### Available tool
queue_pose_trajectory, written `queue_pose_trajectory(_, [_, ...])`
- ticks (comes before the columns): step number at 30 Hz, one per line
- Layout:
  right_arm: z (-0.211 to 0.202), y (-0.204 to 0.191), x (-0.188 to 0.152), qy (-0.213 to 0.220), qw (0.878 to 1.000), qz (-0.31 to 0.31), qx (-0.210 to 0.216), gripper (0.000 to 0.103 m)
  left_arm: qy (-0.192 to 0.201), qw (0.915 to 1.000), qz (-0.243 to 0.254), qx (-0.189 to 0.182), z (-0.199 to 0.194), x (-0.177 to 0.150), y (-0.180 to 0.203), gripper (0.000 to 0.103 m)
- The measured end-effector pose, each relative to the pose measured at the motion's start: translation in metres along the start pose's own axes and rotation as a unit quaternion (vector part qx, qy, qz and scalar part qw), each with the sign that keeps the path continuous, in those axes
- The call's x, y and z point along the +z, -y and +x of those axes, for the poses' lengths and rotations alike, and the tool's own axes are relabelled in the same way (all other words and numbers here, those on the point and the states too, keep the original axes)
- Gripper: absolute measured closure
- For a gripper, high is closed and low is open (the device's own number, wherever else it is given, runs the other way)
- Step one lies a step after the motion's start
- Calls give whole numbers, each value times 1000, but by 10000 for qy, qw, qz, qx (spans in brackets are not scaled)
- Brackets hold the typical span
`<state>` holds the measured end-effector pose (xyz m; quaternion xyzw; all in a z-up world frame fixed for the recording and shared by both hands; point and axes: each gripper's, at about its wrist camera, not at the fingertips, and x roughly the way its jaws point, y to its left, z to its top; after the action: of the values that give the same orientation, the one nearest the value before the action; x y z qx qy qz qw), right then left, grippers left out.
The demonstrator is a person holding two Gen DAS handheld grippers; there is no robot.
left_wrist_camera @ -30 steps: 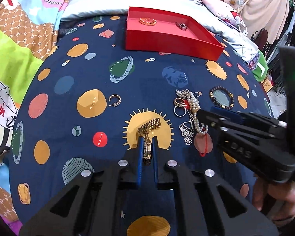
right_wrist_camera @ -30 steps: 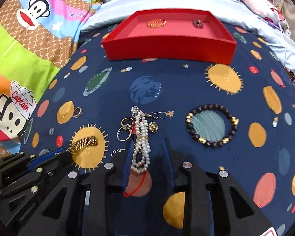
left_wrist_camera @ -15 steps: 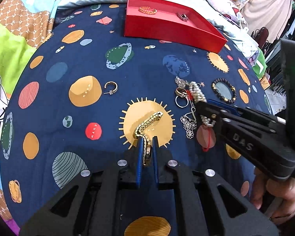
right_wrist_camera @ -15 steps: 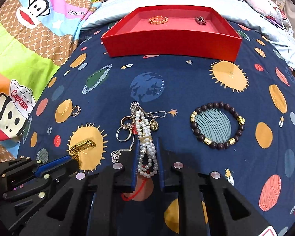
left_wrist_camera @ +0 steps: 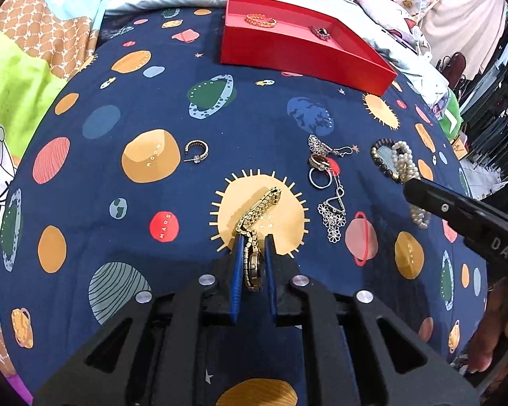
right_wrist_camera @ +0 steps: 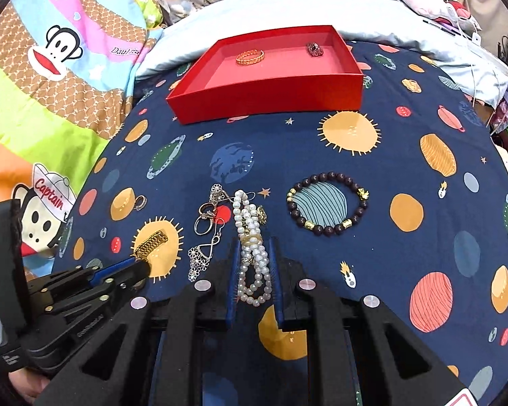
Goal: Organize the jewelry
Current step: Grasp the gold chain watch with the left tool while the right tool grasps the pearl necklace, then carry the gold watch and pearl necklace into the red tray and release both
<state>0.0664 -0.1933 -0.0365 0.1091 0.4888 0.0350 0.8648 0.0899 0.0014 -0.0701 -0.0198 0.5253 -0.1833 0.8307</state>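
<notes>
Left wrist view: the left gripper (left_wrist_camera: pixel 253 247) is clenched on a gold metal link watch-style bracelet (left_wrist_camera: pixel 257 211), its 2 blue fingers (left_wrist_camera: pixel 237 264) pinching one end while the rest of the chain trails forward over a yellow sun printed on the navy planet-patterned cloth (left_wrist_camera: pixel 118 176). A small gold hoop earring (left_wrist_camera: pixel 197 150) lies apart to the left. To the right sits a tangle of silver rings and flower-drop earrings (left_wrist_camera: pixel 325 182). Beyond them all stands the shallow red cardboard tray (left_wrist_camera: pixel 301 57), which already contains a gold patterned ring (left_wrist_camera: pixel 260 19) and a small dark ring (left_wrist_camera: pixel 321 32).

Right wrist view: the right gripper (right_wrist_camera: pixel 253 253) is grasping a white pearl strand bracelet (right_wrist_camera: pixel 250 237) between its fingers, the loops hanging both ahead of and behind the pads. A dark brown bead bracelet with gold accents (right_wrist_camera: pixel 326 204) rests untouched just to the right, well short of the tray.

Judged from this, the step in hand is a double pickup: both pieces are gripped but seem barely raised. The next move calls for lifting each clear of the cloth, keeping the pearls from snagging the neighbouring silver tangle, then carrying both forward over the tray wall before releasing.
</notes>
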Motion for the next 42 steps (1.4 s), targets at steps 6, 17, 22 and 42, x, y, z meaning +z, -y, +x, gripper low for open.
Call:
queue_pose_trajectory(6, [-4,-2,-2,29,10000,-11,31,88,100,9997,202,59,1,-3,11,75])
queue_pose_trajectory(17, [-12,-2,-1,94,9999,13,71,88,-99,9997,33,-199,-4,-4,7,96])
queue_pose_trajectory(22, [-25,-3,4,248,9996,-1,119,88,-7,9992,112,-382,-21,2,19,96])
queue_pose_trajectory(42, [-51,11,94,1086,9939,-197,-56,88,1096,9909,385,-678,-75,141,52,95])
